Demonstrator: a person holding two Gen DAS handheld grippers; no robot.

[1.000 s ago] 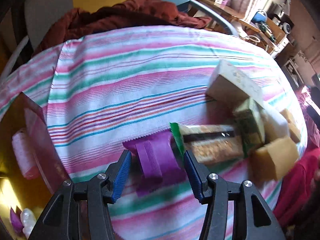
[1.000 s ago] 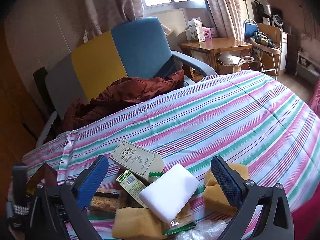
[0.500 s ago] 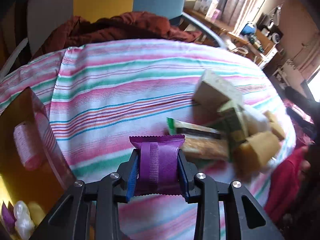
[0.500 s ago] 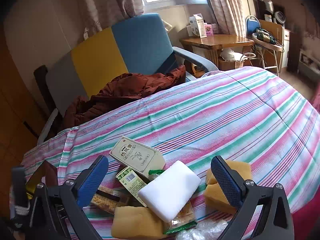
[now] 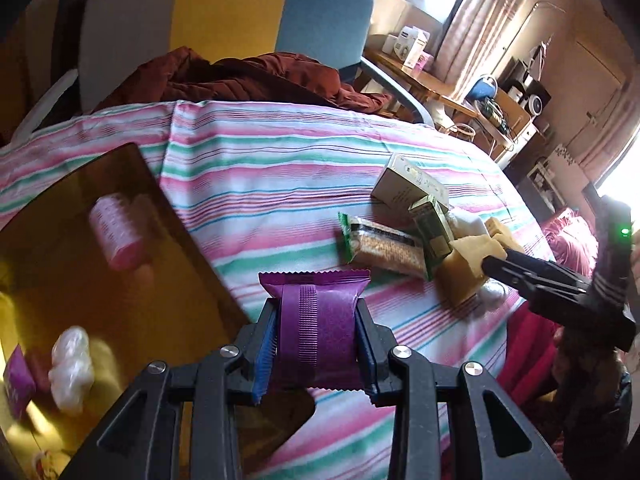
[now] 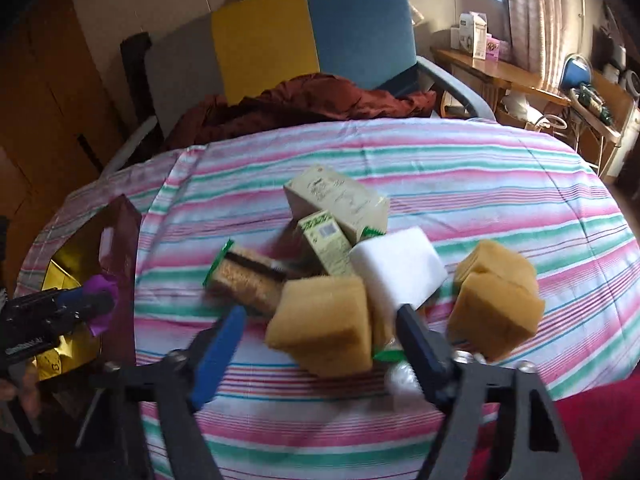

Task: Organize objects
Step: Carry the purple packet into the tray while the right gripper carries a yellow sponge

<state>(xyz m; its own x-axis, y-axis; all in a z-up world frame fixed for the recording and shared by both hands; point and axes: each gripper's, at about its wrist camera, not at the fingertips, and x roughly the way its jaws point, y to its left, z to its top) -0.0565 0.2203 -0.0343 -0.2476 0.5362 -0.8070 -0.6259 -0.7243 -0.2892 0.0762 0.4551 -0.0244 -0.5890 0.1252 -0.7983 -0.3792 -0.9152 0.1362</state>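
A purple snack packet (image 5: 318, 330) is pinched between the blue pads of the left gripper (image 5: 316, 344), its crimped upper edge standing clear above the fingertips; it is held above the striped tablecloth (image 5: 280, 184), just beside the near edge of an amber translucent bin (image 5: 132, 292); inside that bin a pink roll (image 5: 116, 232), a white wrapped bundle (image 5: 70, 364) and a second purple packet (image 5: 18, 380) are seen. From the right wrist view the same left gripper (image 6: 86, 306) is seen at the far left with the purple wrapper (image 6: 102, 300) protruding from it, close against the bin wall (image 6: 120, 240). The right gripper (image 6: 320, 340) is caught with its jaws closing around a tan sponge (image 6: 324, 324); the sponge lies between the pads, but a gap is visible on the left side, so no firm grip is shown; this view is blurred by motion. Behind that sponge a white foam block (image 6: 400, 268), a green-edged cereal bar (image 6: 248, 276), a small green carton (image 6: 328, 244) and a larger beige carton (image 6: 336, 200) are piled together; a second tan sponge (image 6: 496, 300) sits apart to the right. Beyond the cloth a rust-coloured garment (image 6: 304, 104) is draped on a chair with a grey, yellow and blue back (image 6: 280, 40).
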